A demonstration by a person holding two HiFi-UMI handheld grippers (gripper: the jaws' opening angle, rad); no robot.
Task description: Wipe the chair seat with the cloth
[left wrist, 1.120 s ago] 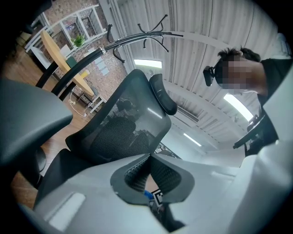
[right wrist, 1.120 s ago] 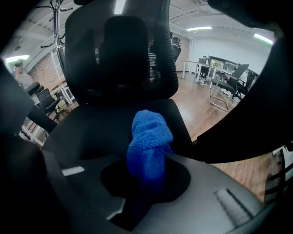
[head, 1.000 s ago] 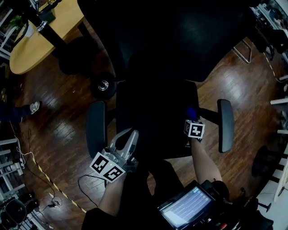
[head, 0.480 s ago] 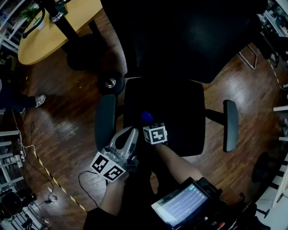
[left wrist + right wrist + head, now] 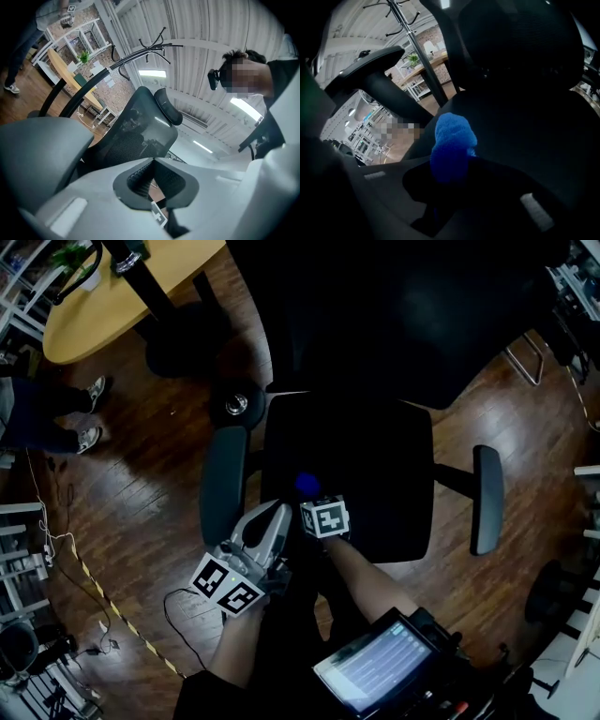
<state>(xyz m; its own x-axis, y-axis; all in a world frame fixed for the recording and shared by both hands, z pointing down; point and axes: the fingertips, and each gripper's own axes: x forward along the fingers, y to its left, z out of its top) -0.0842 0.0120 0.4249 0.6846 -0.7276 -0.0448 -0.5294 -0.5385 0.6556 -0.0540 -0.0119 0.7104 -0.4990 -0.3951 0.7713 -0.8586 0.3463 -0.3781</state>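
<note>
The right claw (image 5: 451, 165) is clamped on the blue cloth (image 5: 453, 143). The cloth bunches up between the jaws, and its rounded end sticks out past their tips. In the head view the right claw (image 5: 310, 497) sits over the black chair seat (image 5: 375, 474), at the front part on the person's left. The cloth (image 5: 306, 485) shows just ahead of the claw's marker cube, close to the seat's left edge. The seat is too dark to tell whether the cloth presses on it.

The left claw (image 5: 153, 161) has its jaws brought together, tips meeting, with nothing between them. In the head view the left claw (image 5: 277, 513) is held low beside the seat's front left corner, next to the left armrest (image 5: 223, 486) and just beside the right claw. It points up toward the backrest (image 5: 136, 133).
</note>
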